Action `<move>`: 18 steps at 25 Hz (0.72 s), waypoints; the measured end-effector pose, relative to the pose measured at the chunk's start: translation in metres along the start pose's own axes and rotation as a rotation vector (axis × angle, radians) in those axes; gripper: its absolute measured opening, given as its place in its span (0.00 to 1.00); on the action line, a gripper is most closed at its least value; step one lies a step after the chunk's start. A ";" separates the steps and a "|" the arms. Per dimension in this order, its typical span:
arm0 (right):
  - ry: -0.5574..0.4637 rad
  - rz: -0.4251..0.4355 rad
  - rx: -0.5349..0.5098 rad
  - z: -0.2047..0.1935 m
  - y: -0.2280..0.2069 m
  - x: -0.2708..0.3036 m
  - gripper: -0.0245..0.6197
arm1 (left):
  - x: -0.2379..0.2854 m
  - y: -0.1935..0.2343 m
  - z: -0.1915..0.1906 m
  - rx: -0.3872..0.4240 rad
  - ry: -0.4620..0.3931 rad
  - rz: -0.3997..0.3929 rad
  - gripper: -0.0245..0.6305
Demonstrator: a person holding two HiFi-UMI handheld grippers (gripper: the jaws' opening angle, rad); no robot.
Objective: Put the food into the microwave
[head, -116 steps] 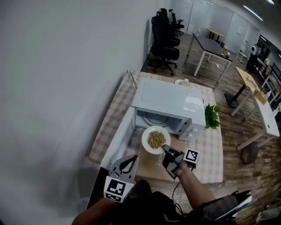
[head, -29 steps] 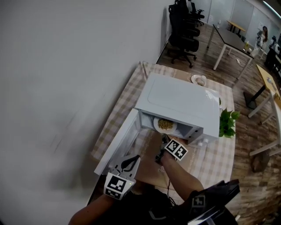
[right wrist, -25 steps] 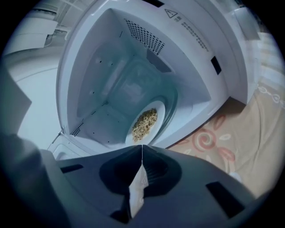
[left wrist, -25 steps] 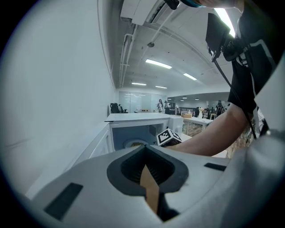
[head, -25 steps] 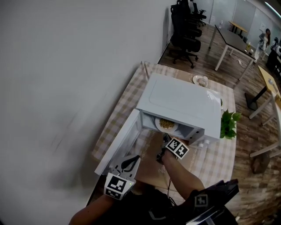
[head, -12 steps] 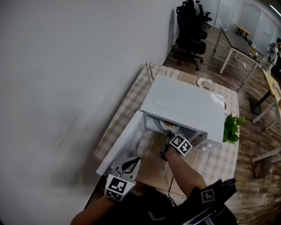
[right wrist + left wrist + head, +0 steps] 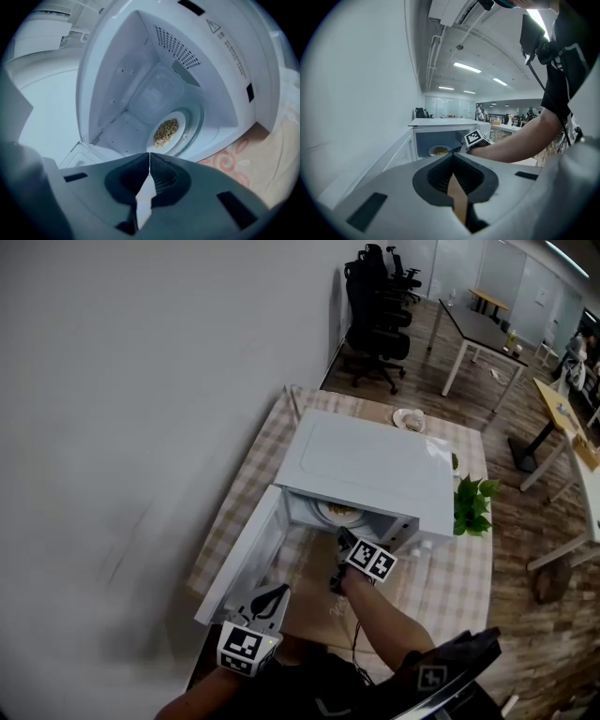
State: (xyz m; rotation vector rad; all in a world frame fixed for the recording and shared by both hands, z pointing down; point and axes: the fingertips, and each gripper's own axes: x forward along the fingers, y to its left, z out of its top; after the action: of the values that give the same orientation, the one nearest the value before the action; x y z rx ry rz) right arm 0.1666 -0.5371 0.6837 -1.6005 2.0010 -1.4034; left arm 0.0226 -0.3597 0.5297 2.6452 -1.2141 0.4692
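Table point(image 7: 239, 486) with checked cloth, white microwave point(image 7: 375, 460) on it, door point(image 7: 239, 554) swung wide to the left of my right fingers. Plate point(image 7: 183, 123) of food point(image 7: 166, 132) sits on the glass turntable point(image 7: 200, 123), just beyond the right fingertips and deeper in the cavity, not touching them.

Right gripper point(image 7: 149, 154) is at the cavity mouth, fingers pinched together on nothing. Left gripper point(image 7: 453, 157) is low and well back from the door, fingers also closed and empty.

I read placement as done; the step now is clearing out and shutting the door. Plan: back the right gripper straight out along its own line, tips above the sill, no sideways sweep near the plate rim. Then push the door's free edge with a flat finger face, slowly, arm clear of the opening.
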 end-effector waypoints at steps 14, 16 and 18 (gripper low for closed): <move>-0.010 0.186 -0.350 0.001 0.097 -0.111 0.05 | -0.025 -0.003 0.025 -0.008 -0.123 -0.037 0.05; -0.025 0.206 -0.409 0.002 0.114 -0.125 0.05 | -0.033 -0.001 0.031 0.013 -0.157 0.002 0.05; -0.034 0.223 -0.445 0.000 0.129 -0.138 0.05 | -0.038 -0.003 0.037 0.037 -0.177 0.003 0.05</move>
State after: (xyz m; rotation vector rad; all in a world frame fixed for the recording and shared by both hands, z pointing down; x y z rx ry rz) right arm 0.1378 -0.4268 0.5334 -1.4759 2.5051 -0.8882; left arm 0.0090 -0.3427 0.4813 2.7659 -1.2699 0.2649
